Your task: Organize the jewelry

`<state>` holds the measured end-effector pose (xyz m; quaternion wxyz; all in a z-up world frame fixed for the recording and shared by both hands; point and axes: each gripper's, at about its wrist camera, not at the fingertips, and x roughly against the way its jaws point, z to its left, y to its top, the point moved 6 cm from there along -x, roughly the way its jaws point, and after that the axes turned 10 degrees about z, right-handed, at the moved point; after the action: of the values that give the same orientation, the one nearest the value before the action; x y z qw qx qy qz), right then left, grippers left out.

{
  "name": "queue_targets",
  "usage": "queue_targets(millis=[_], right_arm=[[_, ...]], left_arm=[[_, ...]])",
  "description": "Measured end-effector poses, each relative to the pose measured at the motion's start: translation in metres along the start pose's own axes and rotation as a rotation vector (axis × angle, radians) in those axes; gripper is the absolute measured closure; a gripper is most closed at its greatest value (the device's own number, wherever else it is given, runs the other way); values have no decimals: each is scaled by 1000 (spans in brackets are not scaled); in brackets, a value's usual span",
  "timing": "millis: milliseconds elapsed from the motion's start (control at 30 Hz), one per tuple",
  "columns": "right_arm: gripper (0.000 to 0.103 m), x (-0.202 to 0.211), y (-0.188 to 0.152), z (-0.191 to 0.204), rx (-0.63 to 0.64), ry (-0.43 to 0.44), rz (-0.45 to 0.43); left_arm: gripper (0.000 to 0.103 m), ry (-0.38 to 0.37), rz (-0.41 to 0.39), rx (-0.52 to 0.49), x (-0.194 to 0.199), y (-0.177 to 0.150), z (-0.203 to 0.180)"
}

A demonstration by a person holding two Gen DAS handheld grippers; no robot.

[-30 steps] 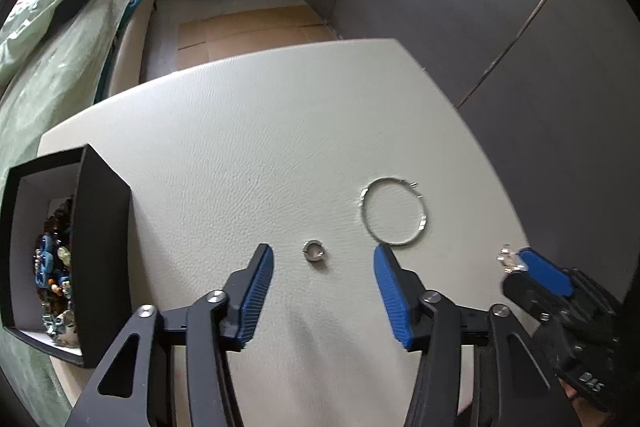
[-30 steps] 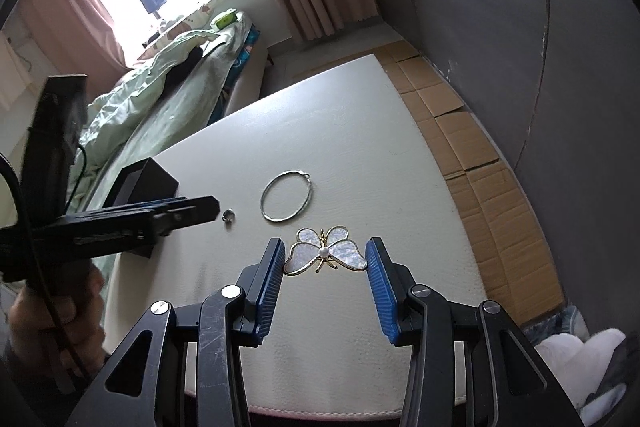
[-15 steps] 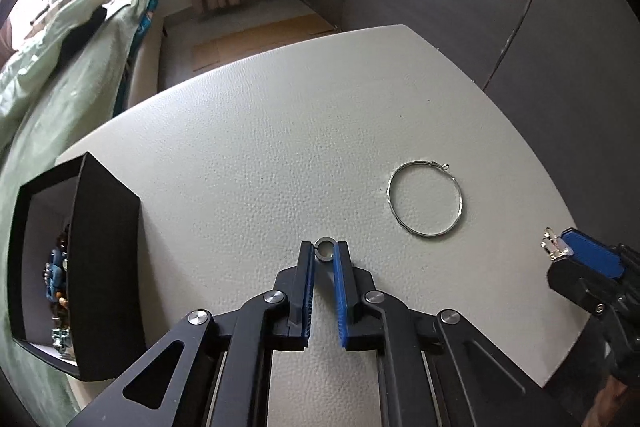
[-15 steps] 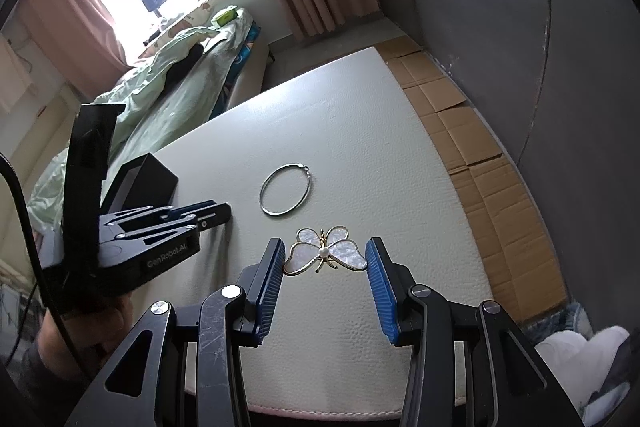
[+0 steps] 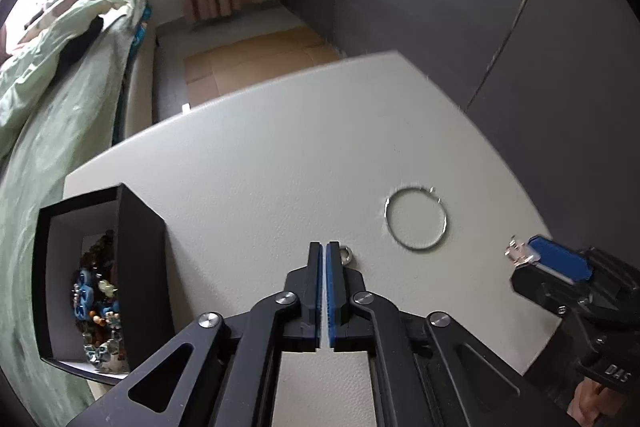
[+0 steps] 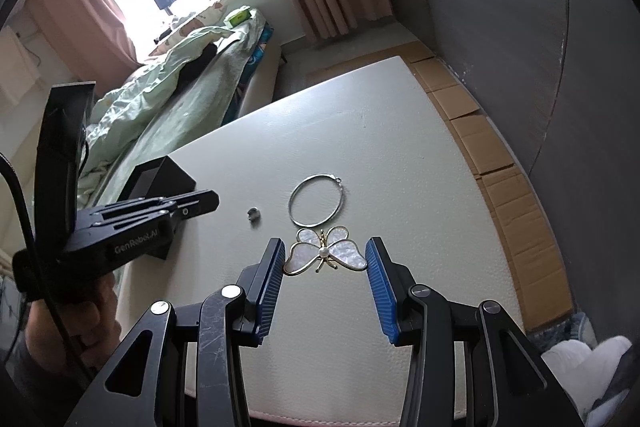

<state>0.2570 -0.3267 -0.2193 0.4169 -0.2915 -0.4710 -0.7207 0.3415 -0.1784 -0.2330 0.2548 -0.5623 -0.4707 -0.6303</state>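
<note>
A small silver ring lies on the white table, just right of my left gripper, which is shut and empty; the ring is outside the jaws. In the right wrist view the ring lies apart from the raised left gripper. A silver bangle lies to the right, and shows in the right wrist view. My right gripper is open around a pearl butterfly brooch on the table. A black jewelry box holds several beaded pieces.
The box stands at the table's left edge, seen also in the right wrist view. A bed with green bedding is beyond it. Cardboard sheets cover the floor by the dark wall.
My left gripper closed at the ring, then lifted and drew left; the ring slipped out and lies on the table beside the shut jaws. The right gripper has stayed put.
</note>
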Motion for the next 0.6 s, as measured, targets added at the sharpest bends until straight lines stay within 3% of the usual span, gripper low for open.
queue_targets(millis=[33, 100, 167, 333, 500, 600], right_arm=[[61, 0, 0, -1, -2, 0, 0], [61, 2, -1, -4, -10, -4, -1], [61, 4, -1, -7, -16, -7, -3], [61, 8, -1, -13, -24, -18, -7], [61, 11, 0, -15, -26, -22, -12], [61, 11, 0, -14, -27, -22, -11]], left_arm=[[90, -14, 16, -4, -5, 0, -2], [54, -29, 18, -12, -10, -1, -5], [41, 0, -6, -22, -12, -1, -7], [42, 14, -20, -35, -20, 0, -7], [69, 30, -17, -84, -29, 3, -14], [77, 45, -18, -103, -32, 0, -17]])
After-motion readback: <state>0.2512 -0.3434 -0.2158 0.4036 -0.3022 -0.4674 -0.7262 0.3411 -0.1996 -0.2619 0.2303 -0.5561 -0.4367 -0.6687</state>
